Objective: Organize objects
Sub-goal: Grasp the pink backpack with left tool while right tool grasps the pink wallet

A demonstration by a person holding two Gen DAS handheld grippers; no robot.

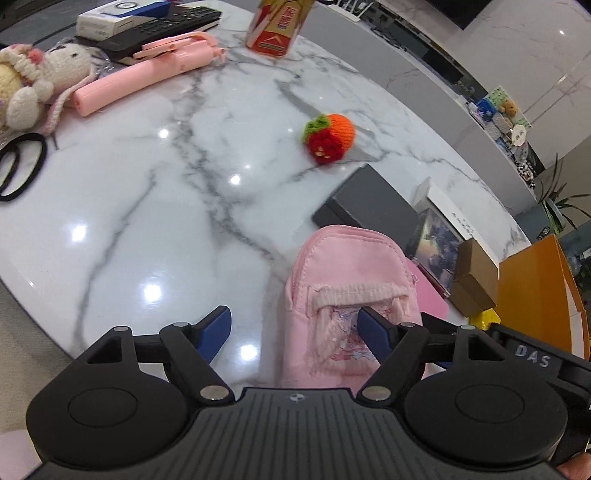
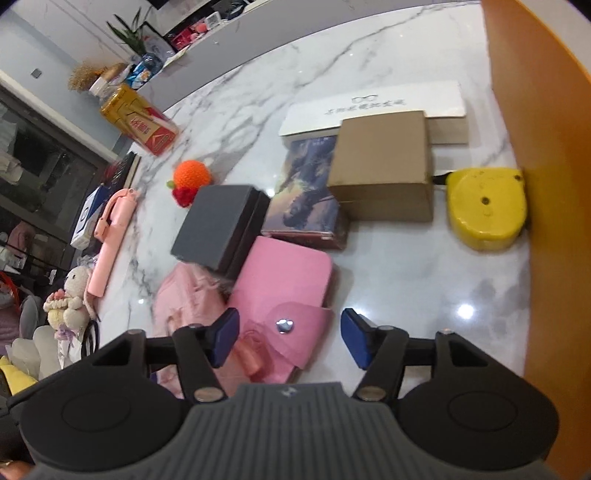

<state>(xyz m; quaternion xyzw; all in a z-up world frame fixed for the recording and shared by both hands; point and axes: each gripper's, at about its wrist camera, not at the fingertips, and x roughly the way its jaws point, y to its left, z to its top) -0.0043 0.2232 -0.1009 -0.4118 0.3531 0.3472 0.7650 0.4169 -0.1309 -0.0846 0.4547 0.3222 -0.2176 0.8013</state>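
Observation:
My left gripper (image 1: 295, 328) is open above the marble table (image 1: 147, 206); its right finger (image 1: 373, 332) overlaps a pink fabric pouch (image 1: 347, 269), the left finger is over bare marble. My right gripper (image 2: 290, 338) is open, its fingers on either side of a pink snap wallet (image 2: 284, 284). A dark grey box (image 2: 218, 229) lies partly on the pink pouch (image 2: 184, 295) and the wallet. A knitted orange-and-red fruit (image 1: 328, 138) lies mid-table; it also shows in the right wrist view (image 2: 190, 179).
A pink selfie stick (image 1: 147, 74), plush rabbit (image 1: 40, 74), remote (image 1: 173, 22) and red-gold carton (image 1: 277, 26) sit at the far side. A book (image 2: 306, 195), brown cardboard box (image 2: 384, 166), white glasses case (image 2: 373, 107), yellow tape measure (image 2: 484, 206) and orange bin wall (image 2: 546, 147) stand on the right.

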